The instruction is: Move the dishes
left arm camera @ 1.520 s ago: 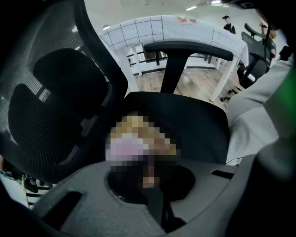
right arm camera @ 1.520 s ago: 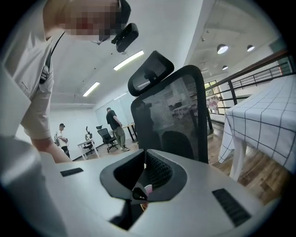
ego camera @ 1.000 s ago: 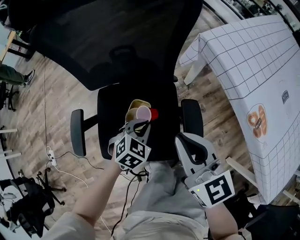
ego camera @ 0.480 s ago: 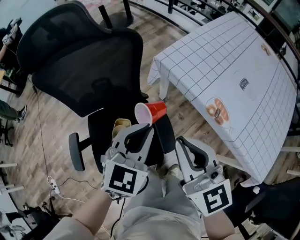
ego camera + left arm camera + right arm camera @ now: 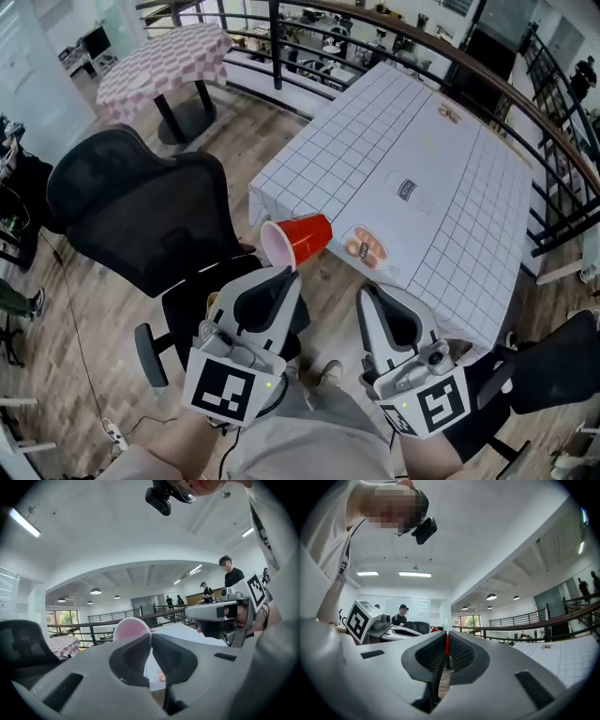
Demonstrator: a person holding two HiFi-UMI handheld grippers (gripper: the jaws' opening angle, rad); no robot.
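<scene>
Head view: a red cup (image 5: pixel 298 240) is held on its side in the air, its pale inside turned towards the chair (image 5: pixel 141 216), its base pointed at the table (image 5: pixel 450 187); it is seen just off the table's near corner, over the wooden floor (image 5: pixel 84 309) between chair and table. The cup is pinched by its rim in the left gripper (image 5: pixel 286 274); in the left gripper view the jaws are drawn narrow on the thin wall, with the round mouth (image 5: pixel 132 630) showing above them. The right gripper (image 5: pixel 368 293) is held beside it with nothing in it; in the right gripper view its jaws are pressed almost together, and only a red sliver, probably the cup beyond, is seen through the slit.

Since a second ago the cup has been carried up and away from the chair's seat, over which it was then seen low; half a second ago it was already raised at the seat's edge. The table, then at the right margin, is now brought to the middle of the view; so the carry is judged well under way and the setting-down not yet begun. What looks like a small plate (image 5: pixel 366 248) lies near the table's edge, just beside the cup in the view; room is to be left for it.
</scene>
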